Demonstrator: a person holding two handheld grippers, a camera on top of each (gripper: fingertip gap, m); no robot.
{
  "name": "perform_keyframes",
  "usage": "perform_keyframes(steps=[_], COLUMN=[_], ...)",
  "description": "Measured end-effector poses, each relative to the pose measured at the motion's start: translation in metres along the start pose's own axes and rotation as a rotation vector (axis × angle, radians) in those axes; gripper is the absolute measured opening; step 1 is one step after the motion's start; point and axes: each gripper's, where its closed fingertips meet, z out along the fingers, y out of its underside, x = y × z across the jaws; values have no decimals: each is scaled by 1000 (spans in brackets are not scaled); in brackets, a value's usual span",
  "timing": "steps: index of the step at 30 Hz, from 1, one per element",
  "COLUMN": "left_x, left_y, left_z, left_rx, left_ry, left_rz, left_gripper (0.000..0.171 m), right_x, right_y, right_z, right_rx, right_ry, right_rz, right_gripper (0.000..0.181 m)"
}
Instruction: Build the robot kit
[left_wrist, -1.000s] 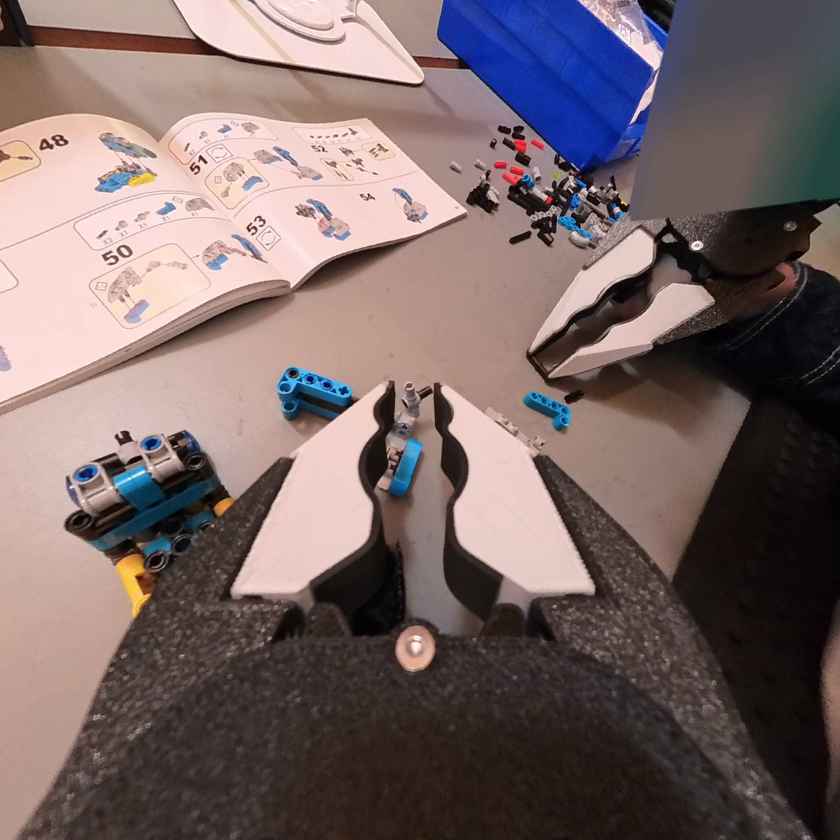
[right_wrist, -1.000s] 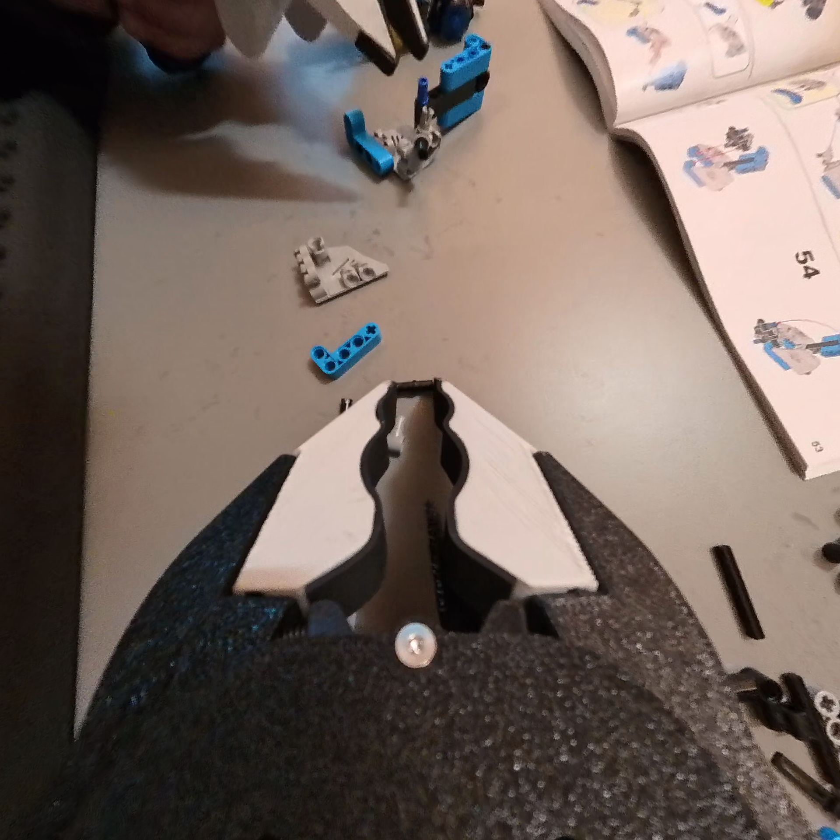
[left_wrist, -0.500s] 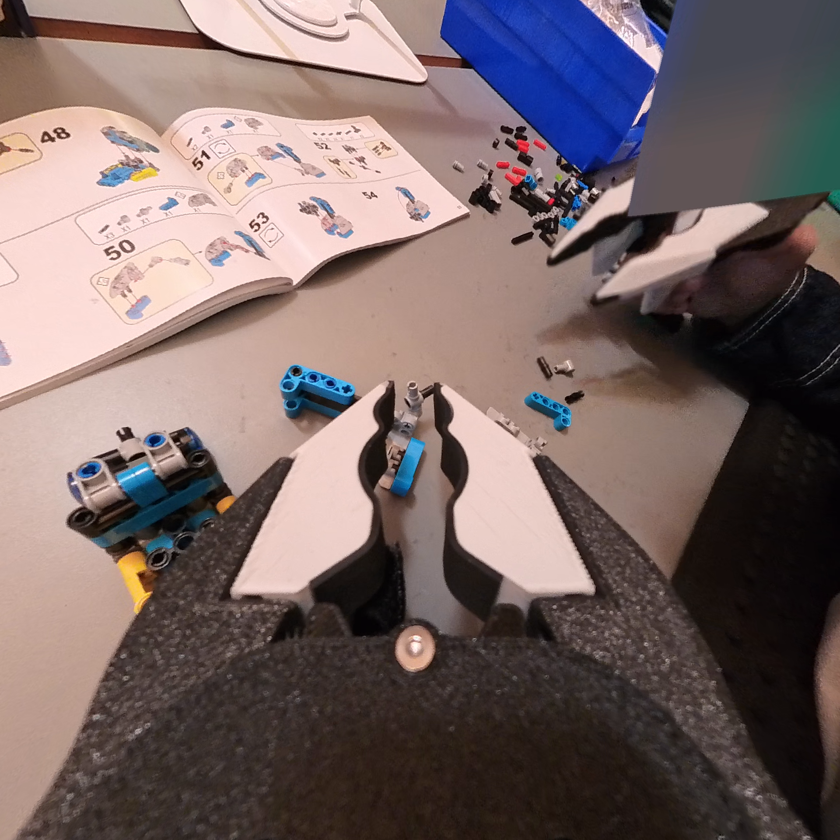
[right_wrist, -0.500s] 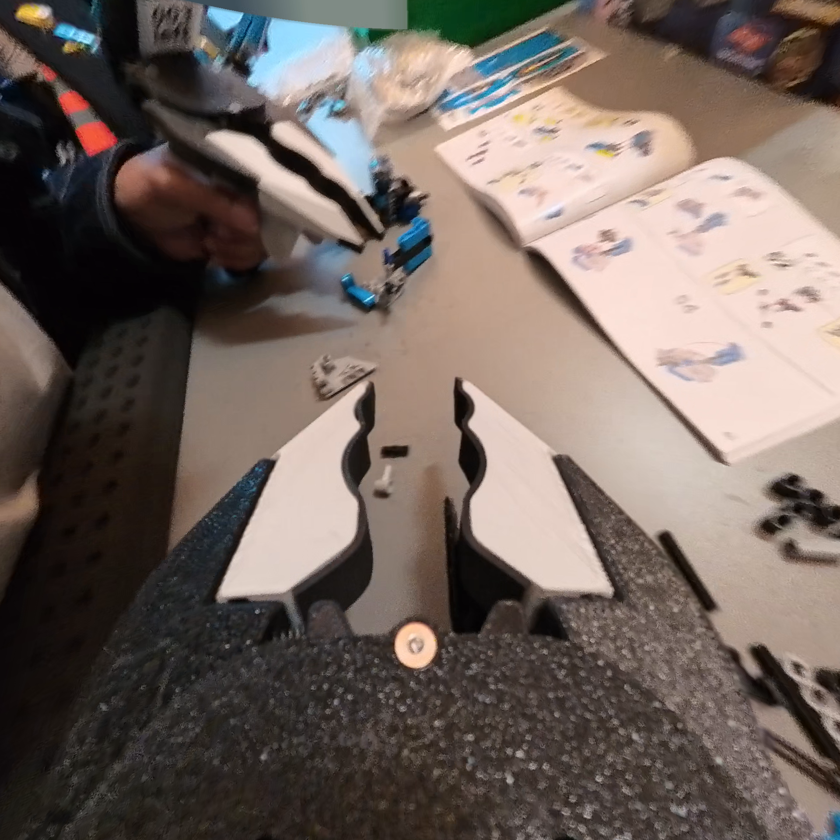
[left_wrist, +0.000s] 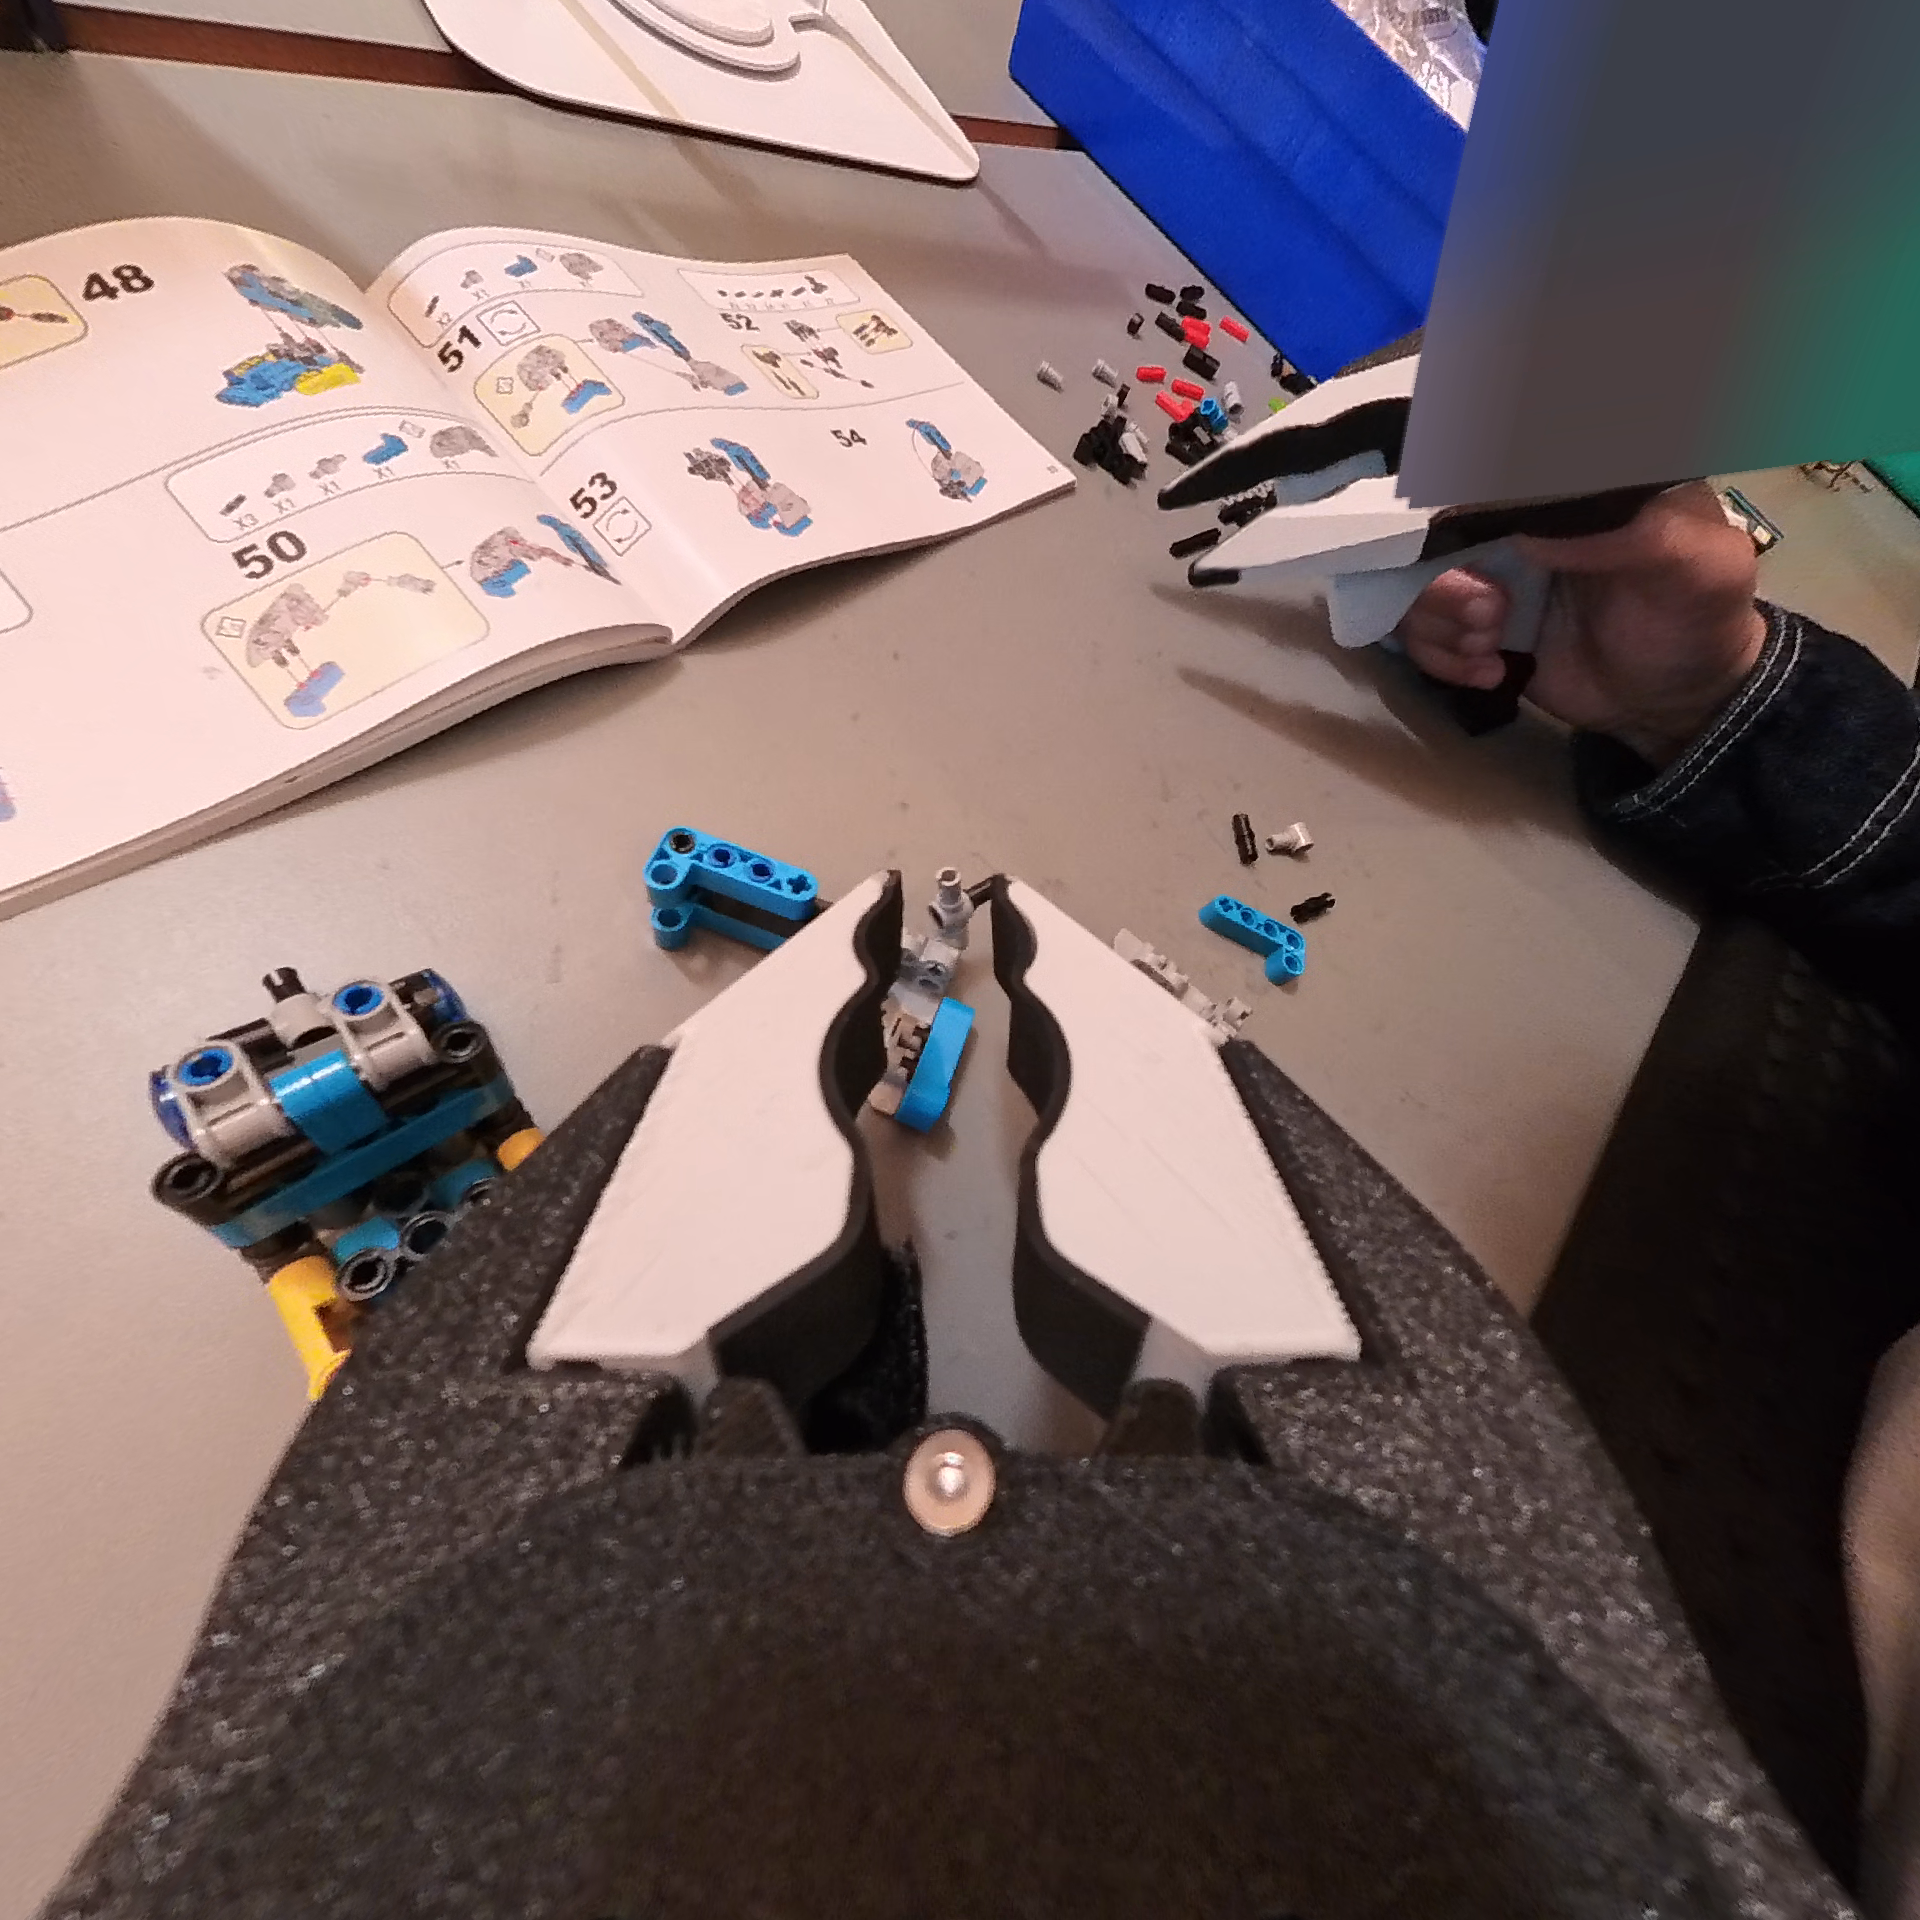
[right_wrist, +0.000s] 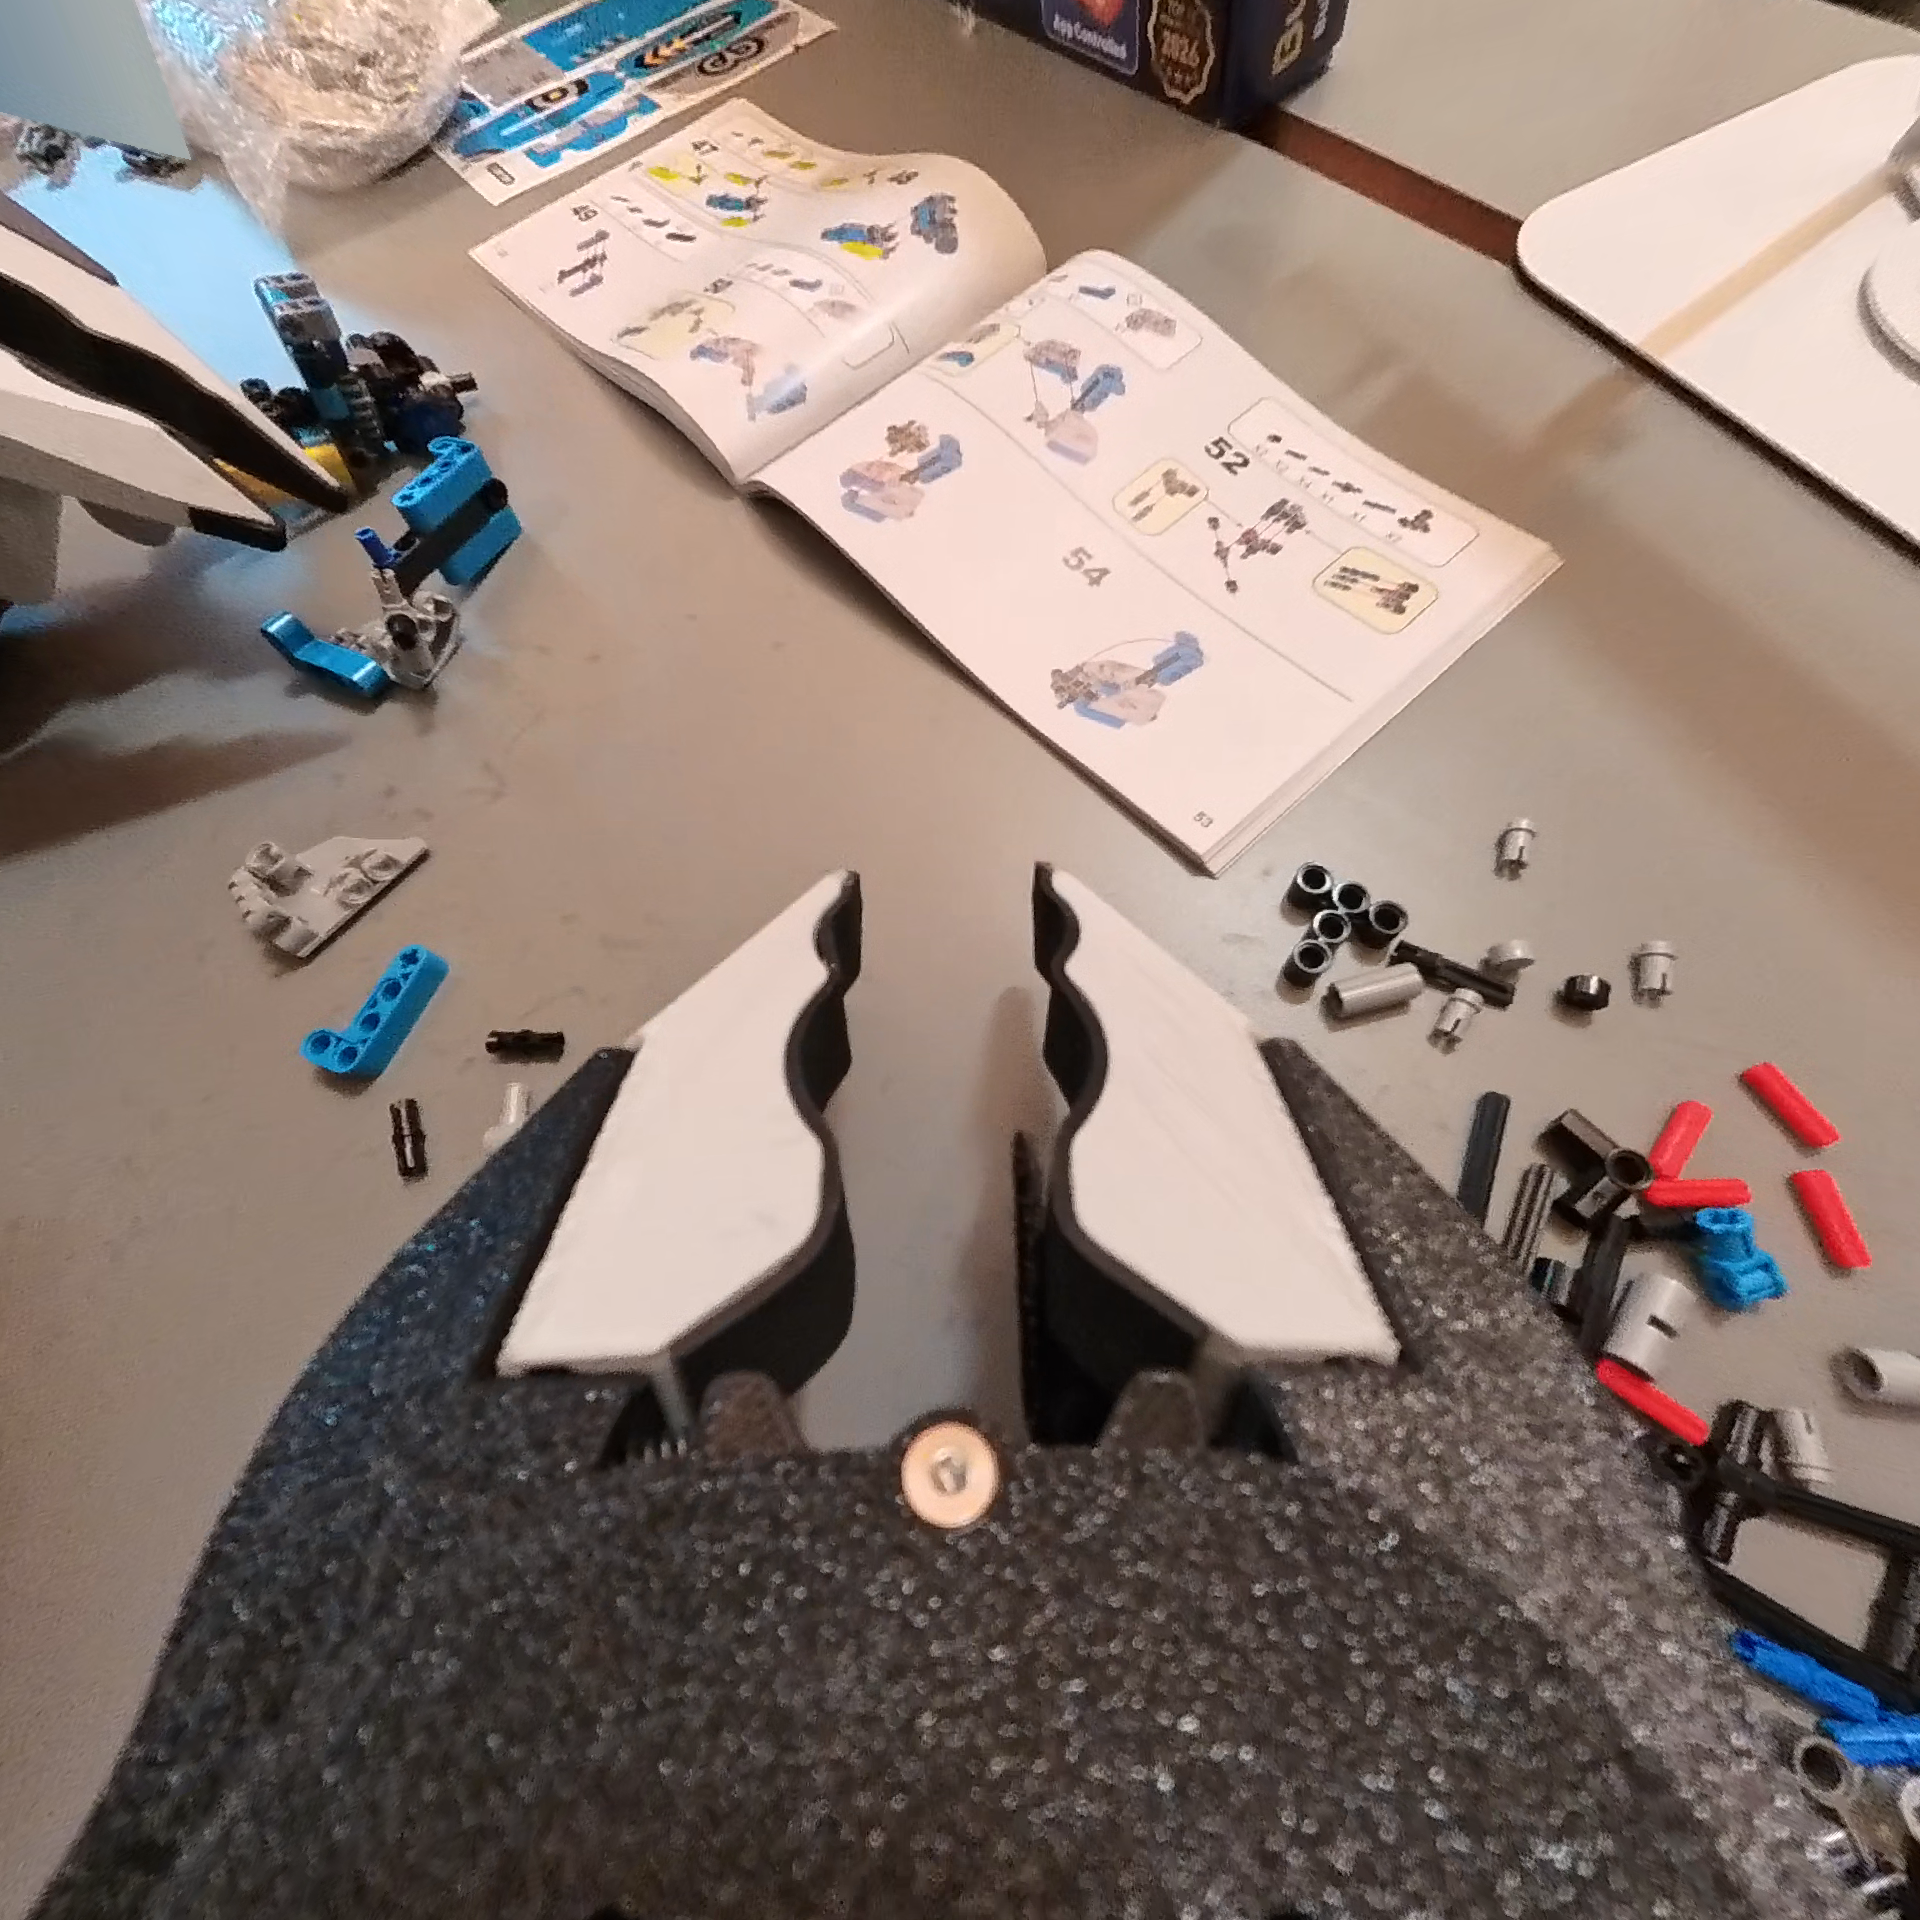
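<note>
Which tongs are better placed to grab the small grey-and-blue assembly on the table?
Left. The left tongs are open with the grey-and-blue assembly lying between their fingers. The right tongs are open too, but hover near the loose pins, well away from it.

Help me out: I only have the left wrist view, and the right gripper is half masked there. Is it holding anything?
Observer: No. The right gripper is open, with only bare table between its fingers.
Operator: And the small piece between my left fingers, am I touching it?
Observer: It seems not. In the right wrist view the left gripper is open, and the grey-and-blue assembly lies on the table apart from its tips.
Operator: What is the grey thing half hidden behind my right finger?
Observer: A grey wedge plate, lying flat, close to the blue L-beam but not touching it.
</note>
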Motion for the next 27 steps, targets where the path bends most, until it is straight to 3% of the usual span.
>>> perform_keyframes(steps=[15,20,23,27], left_x=[-13,-18,-18,-17], left_y=[4,1,0,-3], left_z=[-2,-4,-4,-4], left_rx=[-10,-1,0,9], left_ry=[-105,-146,-166,-192], left_rz=[91,124,149,198], left_gripper=[16,16,16,16], right_x=[-24,-105,-141,-151], right_y=[-4,1,8,26], right_z=[-4,-14,-9,11], right_rx=[-27,-37,-43,-175], right_ry=[-28,-395,-448,-407], right_rz=[-58,-161,-305,-416], right_gripper=[31,34,32,32])
